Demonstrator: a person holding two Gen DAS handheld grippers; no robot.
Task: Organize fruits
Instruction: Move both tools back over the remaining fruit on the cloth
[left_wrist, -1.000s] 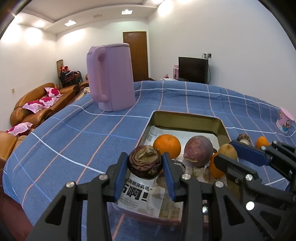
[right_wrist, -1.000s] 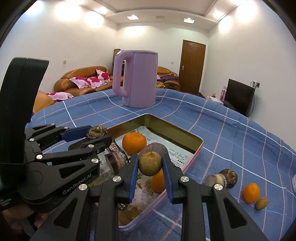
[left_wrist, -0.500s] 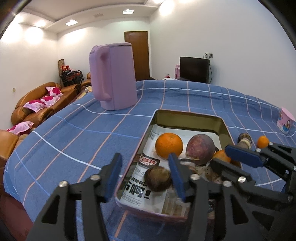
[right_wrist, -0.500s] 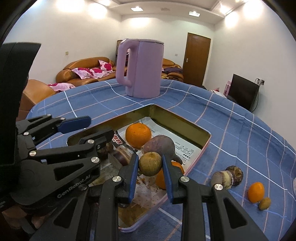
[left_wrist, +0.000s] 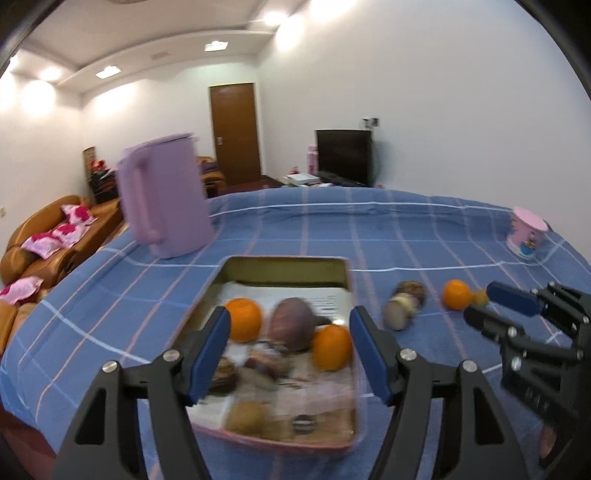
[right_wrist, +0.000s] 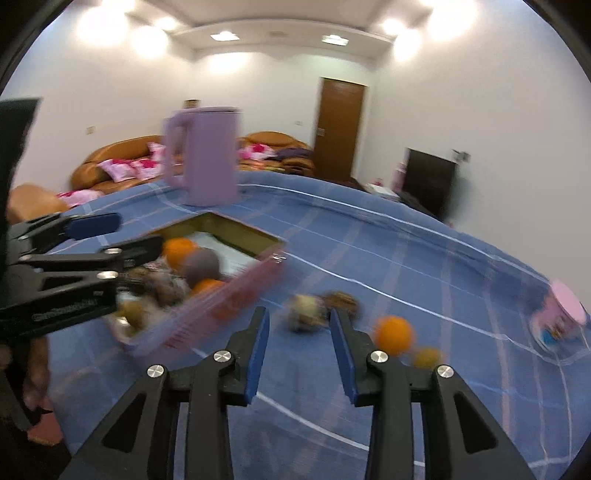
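We see the blue checked cloth (left_wrist: 314, 236) run bare and wide between the tray (left_wrist: 352, 417) and the table's far curved edge, with only a purple kettle (left_wrist: 166, 199) and a pink cup (left_wrist: 526, 234) near that edge. The tray holds blurred fruits: two oranges (left_wrist: 243, 319), a purple one (left_wrist: 291, 326), darker ones in front. More fruits (right_wrist: 393, 334) lie loose on the cloth beside it. Our left gripper (left_wrist: 290, 354) has just been opening and gapes empty above the tray; our right gripper (right_wrist: 299, 350) has also just been opening, narrowly parted, holding nothing.
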